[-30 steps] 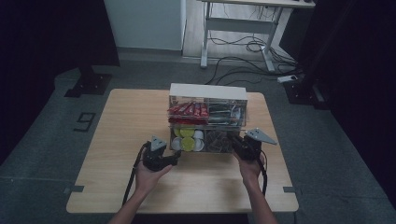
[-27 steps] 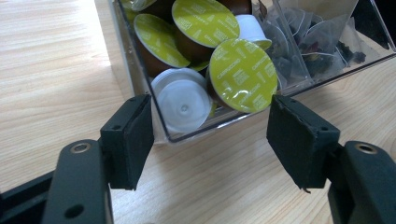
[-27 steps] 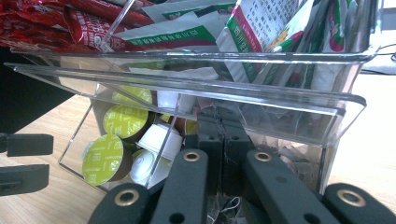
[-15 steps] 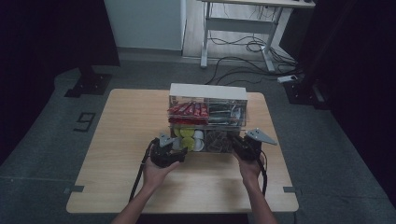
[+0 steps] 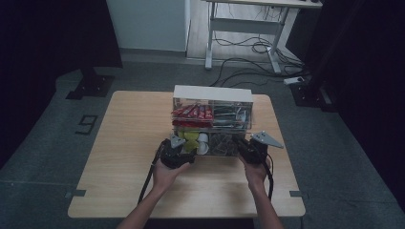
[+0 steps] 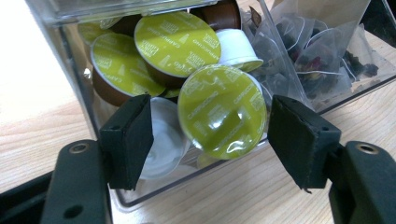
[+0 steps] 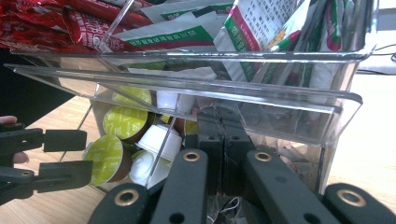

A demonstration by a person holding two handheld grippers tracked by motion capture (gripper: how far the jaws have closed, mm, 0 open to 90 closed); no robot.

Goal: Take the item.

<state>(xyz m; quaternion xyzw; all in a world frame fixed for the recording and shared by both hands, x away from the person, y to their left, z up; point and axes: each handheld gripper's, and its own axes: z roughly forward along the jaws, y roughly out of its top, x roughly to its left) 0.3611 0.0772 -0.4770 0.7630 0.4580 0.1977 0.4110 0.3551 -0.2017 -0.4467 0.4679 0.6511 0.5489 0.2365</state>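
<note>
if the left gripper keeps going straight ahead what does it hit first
Most likely the green-lidded capsule leaning at the open front of the clear organizer's lower bin. It sits right between the left gripper's open fingers; depth is hard to judge.

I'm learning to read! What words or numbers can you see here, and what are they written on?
"CAPPUCCINO": on the round green foil lid of the coffee capsule between the left claw's pads.
"9": marked on the grey floor left of the wooden table.
Red sachets and green-and-white packets: print too small to read.
</note>
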